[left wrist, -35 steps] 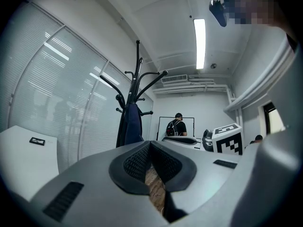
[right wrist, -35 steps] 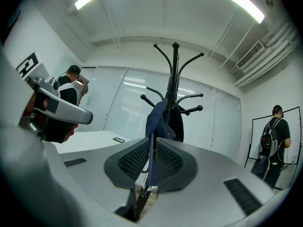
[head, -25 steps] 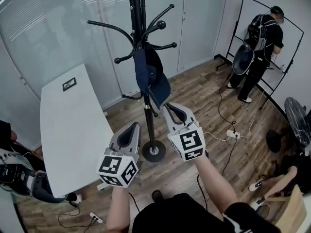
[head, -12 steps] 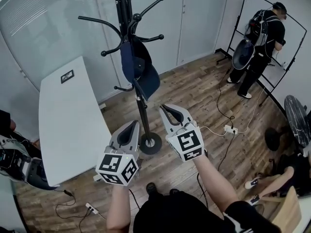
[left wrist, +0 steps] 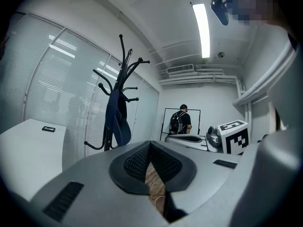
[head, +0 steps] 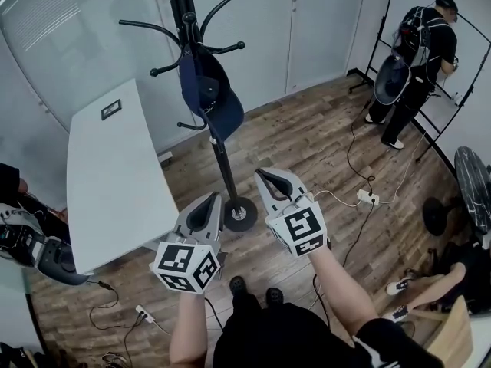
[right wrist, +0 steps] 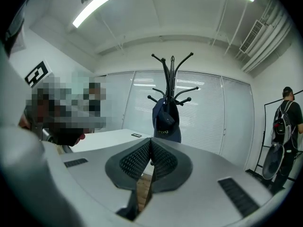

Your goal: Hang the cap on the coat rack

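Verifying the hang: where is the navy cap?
Head view, upper left: the navy fabric cap hangs on the black metal coat rack, beside the white table.

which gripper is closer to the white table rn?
Left. The left gripper is just off the white table's edge, jaws together. The right gripper is further out to the right, with the left gripper between it and the table.
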`<state>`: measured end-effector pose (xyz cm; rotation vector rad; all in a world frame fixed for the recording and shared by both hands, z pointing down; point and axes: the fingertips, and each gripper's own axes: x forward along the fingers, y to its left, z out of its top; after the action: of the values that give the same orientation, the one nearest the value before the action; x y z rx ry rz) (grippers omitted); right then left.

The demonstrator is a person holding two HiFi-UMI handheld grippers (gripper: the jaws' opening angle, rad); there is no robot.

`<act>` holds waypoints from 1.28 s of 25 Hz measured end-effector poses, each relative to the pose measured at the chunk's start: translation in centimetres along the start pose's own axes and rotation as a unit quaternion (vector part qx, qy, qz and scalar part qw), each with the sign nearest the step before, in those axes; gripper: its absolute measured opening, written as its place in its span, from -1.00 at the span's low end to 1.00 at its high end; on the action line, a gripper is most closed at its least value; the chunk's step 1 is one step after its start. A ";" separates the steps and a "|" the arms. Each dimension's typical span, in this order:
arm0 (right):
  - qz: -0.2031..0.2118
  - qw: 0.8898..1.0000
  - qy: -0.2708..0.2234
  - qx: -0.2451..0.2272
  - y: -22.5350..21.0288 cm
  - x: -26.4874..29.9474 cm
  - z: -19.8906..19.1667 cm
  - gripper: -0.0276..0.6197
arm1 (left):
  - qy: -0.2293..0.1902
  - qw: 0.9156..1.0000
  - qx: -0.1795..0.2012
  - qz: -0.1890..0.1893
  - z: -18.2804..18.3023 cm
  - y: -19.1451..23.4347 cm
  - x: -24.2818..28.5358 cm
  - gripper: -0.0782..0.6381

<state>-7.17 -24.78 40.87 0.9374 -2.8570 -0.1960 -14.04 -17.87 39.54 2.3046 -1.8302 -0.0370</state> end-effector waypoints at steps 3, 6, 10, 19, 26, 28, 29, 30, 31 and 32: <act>0.009 1.000 -0.003 0.009 0.5 -1.2 -0.4 -0.82 | 0.003 1.000 -0.002 0.011 -0.8 -0.7 -0.7 -0.74; 0.022 0.999 0.000 0.024 1.1 -2.4 -1.0 -0.82 | 0.006 1.000 -0.010 0.022 -1.5 -1.4 -1.5 -0.74; 0.045 0.998 -0.005 0.033 2.1 -3.9 -1.1 -0.82 | 0.005 0.999 -0.013 0.034 -2.2 -2.3 -2.5 -0.74; 0.076 0.995 -0.057 0.029 3.4 -8.1 0.3 -0.82 | 0.007 0.998 -0.041 0.046 -5.1 -4.1 -3.8 -0.74; 0.089 0.993 -0.065 0.034 3.9 -9.6 0.0 -0.82 | 0.010 0.998 -0.040 0.057 -6.3 -4.7 -4.4 -0.74; 0.091 0.993 -0.068 0.026 4.2 -9.7 0.3 -0.82 | 0.006 0.998 -0.035 0.056 -5.9 -4.8 -4.3 -0.74; 0.091 0.993 -0.071 0.022 4.3 -9.7 0.4 -0.82 | 0.005 0.998 -0.034 0.056 -5.9 -4.9 -4.2 -0.74; 0.091 0.993 -0.075 0.021 4.3 -9.7 0.6 -0.82 | 0.004 0.998 -0.034 0.055 -5.8 -4.9 -4.1 -0.74; 0.090 0.992 -0.080 0.022 4.3 -9.7 0.7 -0.82 | 0.003 0.998 -0.033 0.054 -5.8 -5.0 -4.0 -0.74; 0.089 0.992 -0.082 0.024 4.2 -9.7 0.8 -0.82 | 0.003 0.998 -0.032 0.052 -5.8 -5.1 -3.8 -0.74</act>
<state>-2.00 -15.55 39.95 0.6988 -3.0897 -0.1943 -9.21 -12.30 43.92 2.1610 -1.9154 -0.0724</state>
